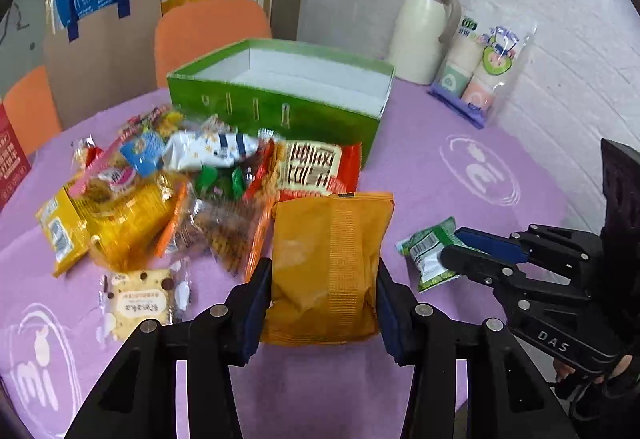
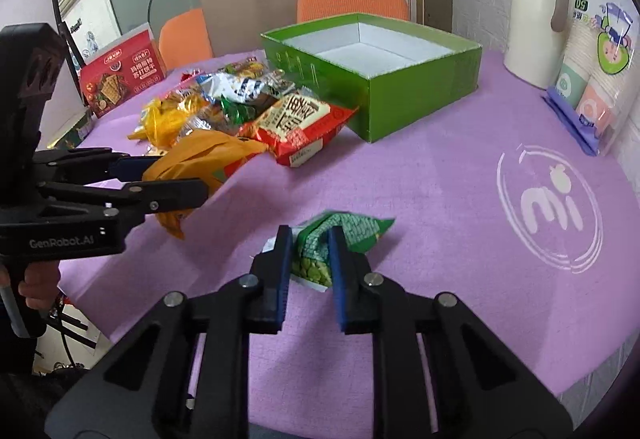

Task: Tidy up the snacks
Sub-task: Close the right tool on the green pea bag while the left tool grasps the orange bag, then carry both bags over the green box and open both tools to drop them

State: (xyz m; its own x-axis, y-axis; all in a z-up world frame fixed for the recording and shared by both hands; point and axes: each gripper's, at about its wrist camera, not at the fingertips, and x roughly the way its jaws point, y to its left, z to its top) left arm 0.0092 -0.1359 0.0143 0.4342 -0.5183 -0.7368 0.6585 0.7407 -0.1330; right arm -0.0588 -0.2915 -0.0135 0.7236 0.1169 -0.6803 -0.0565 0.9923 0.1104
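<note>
My left gripper [image 1: 324, 279] is shut on an orange snack bag [image 1: 328, 263], which also shows as the orange snack bag [image 2: 200, 159] in the right wrist view, held at the left gripper [image 2: 176, 179]. My right gripper [image 2: 310, 251] is shut on a small green pea packet [image 2: 348, 231]; in the left wrist view the right gripper [image 1: 456, 247] pinches the same green packet [image 1: 428, 251]. A pile of mixed snacks [image 1: 168, 183] lies before an open green box [image 1: 280, 107] with a bare white inside, seen too as the green box [image 2: 400, 95].
A cream thermos [image 1: 424, 31] and a pack of paper cups [image 1: 480, 67] stand at the back right. A red cracker box [image 2: 120, 75] sits at the far left. Orange chairs [image 1: 208, 31] and cardboard stand behind the purple tablecloth [image 2: 440, 179].
</note>
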